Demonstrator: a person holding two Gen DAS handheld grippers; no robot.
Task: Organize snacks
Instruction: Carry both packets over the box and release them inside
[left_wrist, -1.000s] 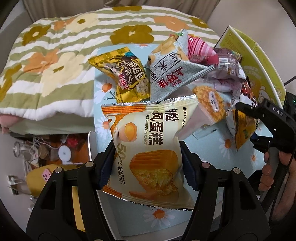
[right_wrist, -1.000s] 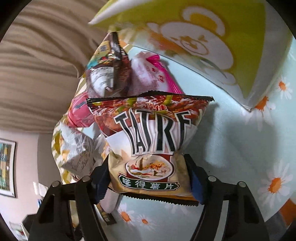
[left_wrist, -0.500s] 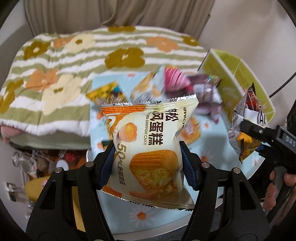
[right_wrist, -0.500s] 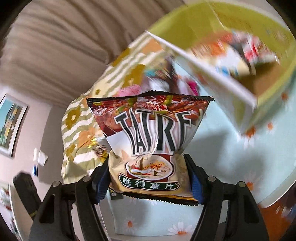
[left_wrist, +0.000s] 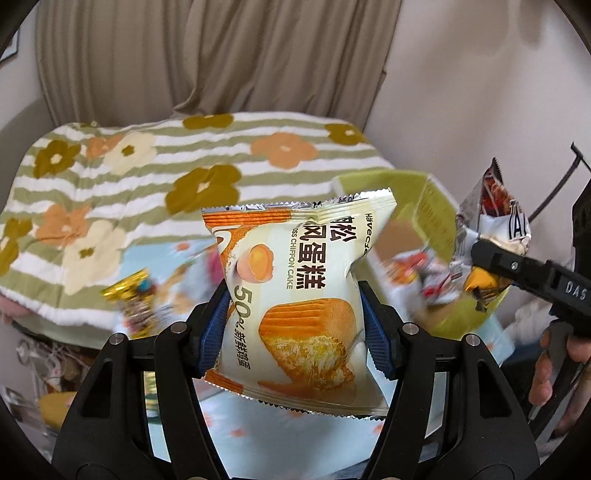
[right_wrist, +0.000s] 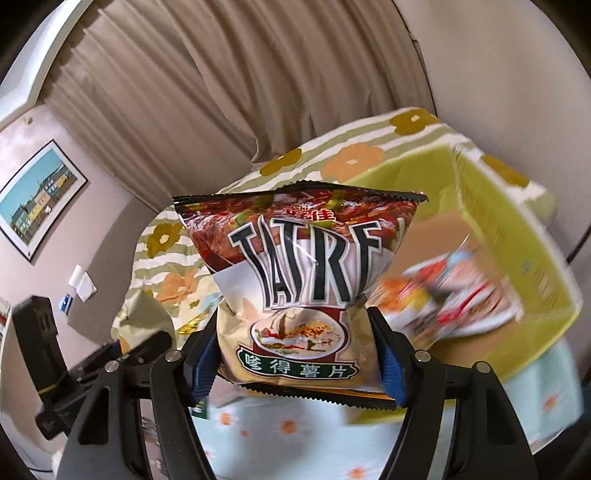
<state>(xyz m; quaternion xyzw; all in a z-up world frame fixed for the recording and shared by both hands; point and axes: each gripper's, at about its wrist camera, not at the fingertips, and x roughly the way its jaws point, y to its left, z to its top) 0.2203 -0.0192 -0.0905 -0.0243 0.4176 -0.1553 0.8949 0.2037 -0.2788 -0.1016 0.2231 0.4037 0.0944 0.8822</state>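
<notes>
My left gripper (left_wrist: 293, 334) is shut on a cream and orange chiffon cake packet (left_wrist: 299, 295), held upright in the air above the table. My right gripper (right_wrist: 297, 360) is shut on a brown potato chip bag (right_wrist: 299, 280), also lifted; that bag also shows in the left wrist view (left_wrist: 491, 236) at the right. A green cardboard box (right_wrist: 517, 236) with several snack packets inside sits behind and to the right of the chip bag; it also shows in the left wrist view (left_wrist: 424, 206). A yellow snack packet (left_wrist: 135, 299) lies blurred on the table at left.
The table carries a light blue daisy cloth (left_wrist: 258, 428). A bed with a green striped flower blanket (left_wrist: 147, 177) lies behind it, with beige curtains (left_wrist: 207, 55) beyond. A person's hand (left_wrist: 554, 365) holds the right gripper at the right edge.
Both grippers have risen well above the table with their packets. The views tilted up, and the green box's open inside has come into sight.
</notes>
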